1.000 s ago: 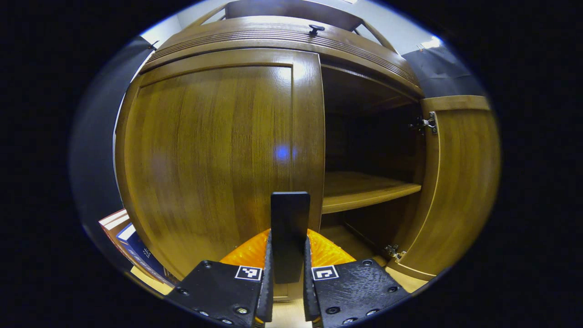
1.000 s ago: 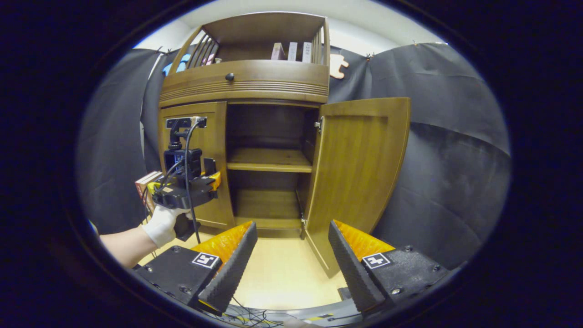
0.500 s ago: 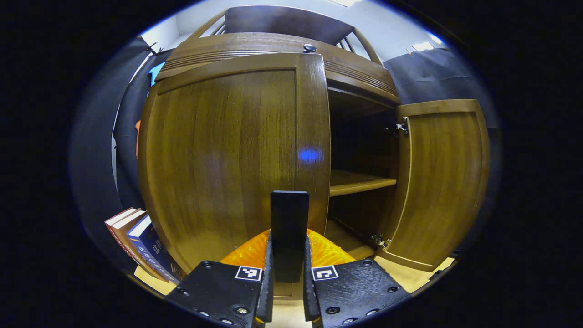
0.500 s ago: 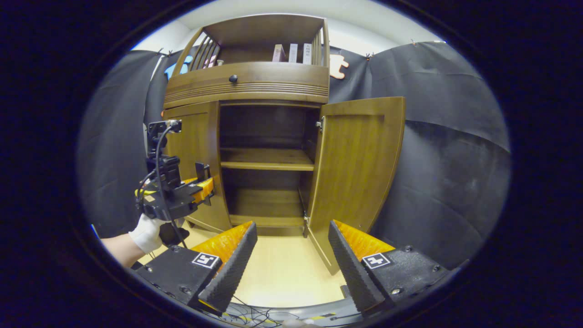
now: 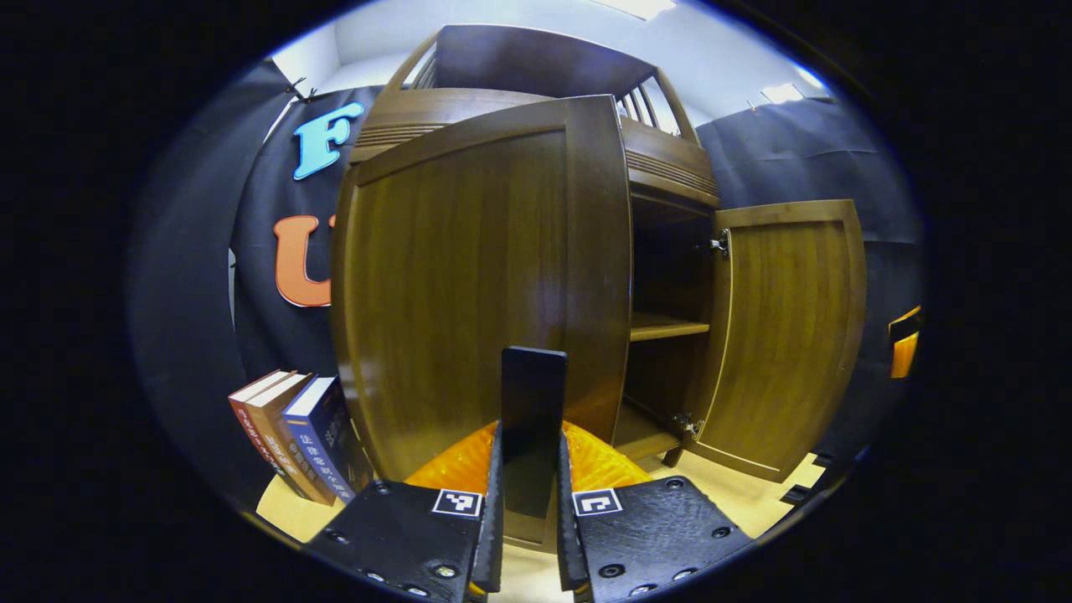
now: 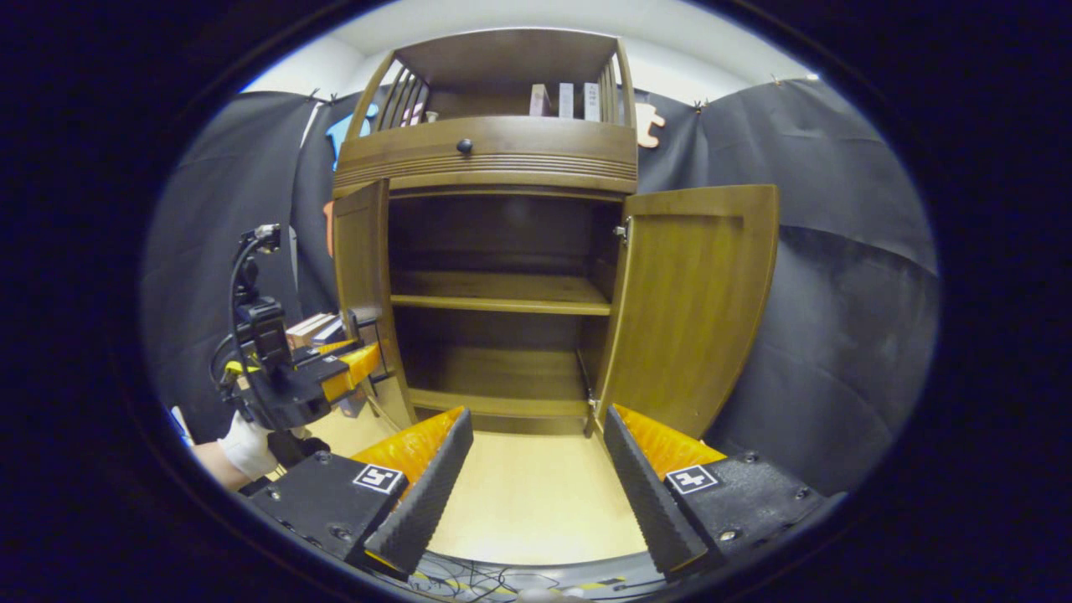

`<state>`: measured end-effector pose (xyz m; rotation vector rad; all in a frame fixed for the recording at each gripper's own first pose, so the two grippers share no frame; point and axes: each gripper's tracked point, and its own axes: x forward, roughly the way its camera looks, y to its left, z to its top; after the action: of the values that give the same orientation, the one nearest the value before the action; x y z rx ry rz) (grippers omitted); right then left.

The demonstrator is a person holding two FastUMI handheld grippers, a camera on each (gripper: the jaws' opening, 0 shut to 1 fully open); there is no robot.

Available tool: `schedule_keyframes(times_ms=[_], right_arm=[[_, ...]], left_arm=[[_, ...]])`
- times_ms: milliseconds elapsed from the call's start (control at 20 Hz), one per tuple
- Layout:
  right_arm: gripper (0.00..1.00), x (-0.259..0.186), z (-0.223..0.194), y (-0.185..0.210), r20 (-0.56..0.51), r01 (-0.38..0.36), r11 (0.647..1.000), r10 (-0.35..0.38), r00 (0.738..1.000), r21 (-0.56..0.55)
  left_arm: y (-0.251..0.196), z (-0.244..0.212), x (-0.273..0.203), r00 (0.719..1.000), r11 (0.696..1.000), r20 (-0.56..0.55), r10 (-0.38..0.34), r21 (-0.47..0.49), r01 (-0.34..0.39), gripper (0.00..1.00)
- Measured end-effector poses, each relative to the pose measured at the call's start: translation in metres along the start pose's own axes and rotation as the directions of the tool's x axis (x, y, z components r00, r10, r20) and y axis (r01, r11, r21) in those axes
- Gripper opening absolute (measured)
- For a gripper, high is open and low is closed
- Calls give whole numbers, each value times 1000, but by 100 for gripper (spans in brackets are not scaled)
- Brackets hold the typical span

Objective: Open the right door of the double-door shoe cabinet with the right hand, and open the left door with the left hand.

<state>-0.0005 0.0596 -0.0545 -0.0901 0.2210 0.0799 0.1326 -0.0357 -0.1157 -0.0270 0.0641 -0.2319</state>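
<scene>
Swinging outward over the last second, the left door (image 5: 477, 285) has gone from nearly flush with the cabinet front to well open, and the stack of books (image 5: 297, 435) beside the cabinet has come into fuller sight. From where I stand, the left gripper (image 5: 529, 502) has its two fingers pressed together on the door's dark upright handle (image 5: 533, 419), which rises straight up between them with its long axis vertical. In the right gripper view the same gripper (image 6: 335, 377), held by a gloved hand (image 6: 243, 431), sits at the free edge of that door, which stands almost edge-on to the camera.

The right door (image 6: 691, 301) is already swung wide on its hinges, and the shoe cabinet (image 6: 494, 159) shows its bare shelf (image 6: 498, 293) and dark interior. The right gripper (image 6: 536, 477) hangs back over the pale floor (image 6: 528, 502), fingers spread wide and holding nothing, well apart from either door.

What matters for the coming move, as I judge it, is that the door's hinge line lies away on the outer left of the cabinet, so the pinched handle has to travel on an arc further out and to the left. The left hand is the one on it; the right has no part left to play
</scene>
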Motion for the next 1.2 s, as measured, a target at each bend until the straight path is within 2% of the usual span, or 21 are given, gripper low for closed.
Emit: schedule_keyframes(times_ms=[150,600,750,800,900,1050,1100,1200], right_arm=[[100,-1,0,12,4,-28,1000,28,1000,6],[99,1,-9,56,-13,-123,992,123,992,-10],[99,1,-10,60,-15,-128,992,128,992,-13],[99,1,-11,60,-17,-126,992,126,992,-13],[99,1,-11,61,-22,-128,992,128,992,-7],[99,2,-13,66,-29,-140,990,140,990,-8],[99,1,-13,69,-32,-147,989,146,989,-13],[99,0,-17,68,-35,-157,987,156,987,-25]], left_arm=[[15,-1,-26,1000,1000,-5,21,-3,-21,25],[65,-7,-70,995,992,-9,104,78,-103,24],[85,-10,-77,986,984,-16,165,68,-163,24],[93,-12,-79,983,982,-24,181,51,-180,32],[103,-11,-87,976,976,-24,214,40,-213,9],[124,-9,-97,965,964,-21,261,48,-260,8],[135,-9,-96,960,959,-12,280,45,-279,2],[141,-10,-100,963,963,-9,269,16,-269,0]])
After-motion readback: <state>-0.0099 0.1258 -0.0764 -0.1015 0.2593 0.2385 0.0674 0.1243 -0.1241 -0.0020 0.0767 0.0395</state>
